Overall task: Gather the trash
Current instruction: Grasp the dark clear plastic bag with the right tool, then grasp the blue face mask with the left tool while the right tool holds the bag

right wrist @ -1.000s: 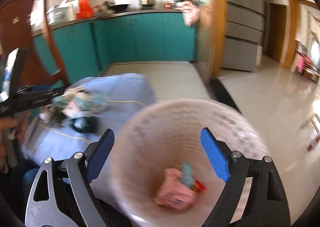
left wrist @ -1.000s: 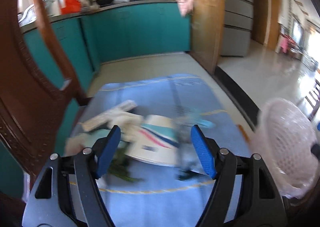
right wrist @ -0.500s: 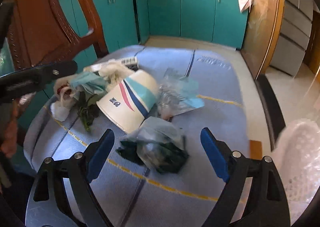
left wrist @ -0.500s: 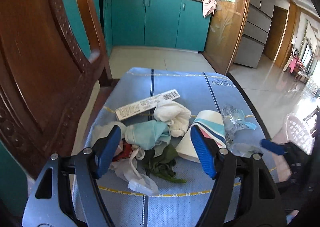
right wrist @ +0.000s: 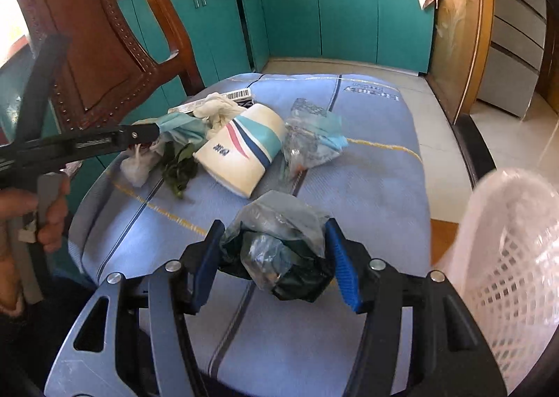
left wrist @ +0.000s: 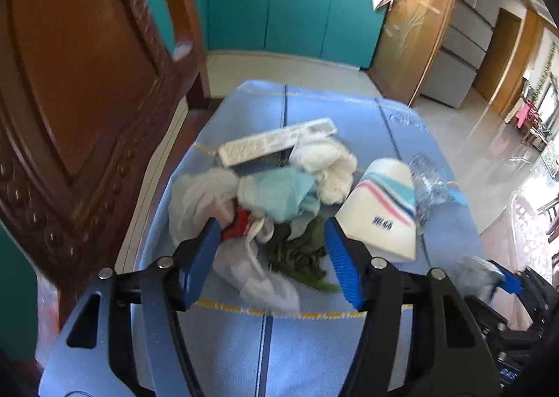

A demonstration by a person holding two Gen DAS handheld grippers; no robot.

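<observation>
A pile of trash lies on the blue cushion (left wrist: 314, 107): a striped paper cup (left wrist: 382, 218), white tissue (left wrist: 328, 166), a teal wrapper (left wrist: 279, 192), green leaves (left wrist: 300, 255), a clear bag (left wrist: 258, 278) and a barcode strip (left wrist: 276, 143). My left gripper (left wrist: 272, 257) is open, its jaws on either side of the leaves and clear bag. My right gripper (right wrist: 272, 257) has its jaws around a crumpled plastic bag with dark contents (right wrist: 279, 250); the pads touch its sides. The cup also shows in the right wrist view (right wrist: 241, 149), with another clear wrapper (right wrist: 311, 138) beside it.
A white lattice wastebasket (right wrist: 506, 257) stands at the right of the cushion. A carved wooden chair back (left wrist: 80, 82) rises on the left. Teal kitchen cabinets (right wrist: 349, 12) and tiled floor lie beyond.
Both grippers have moved down toward the cushion. My right gripper has closed in around the crumpled dark bag. My left gripper has come closer to the pile.
</observation>
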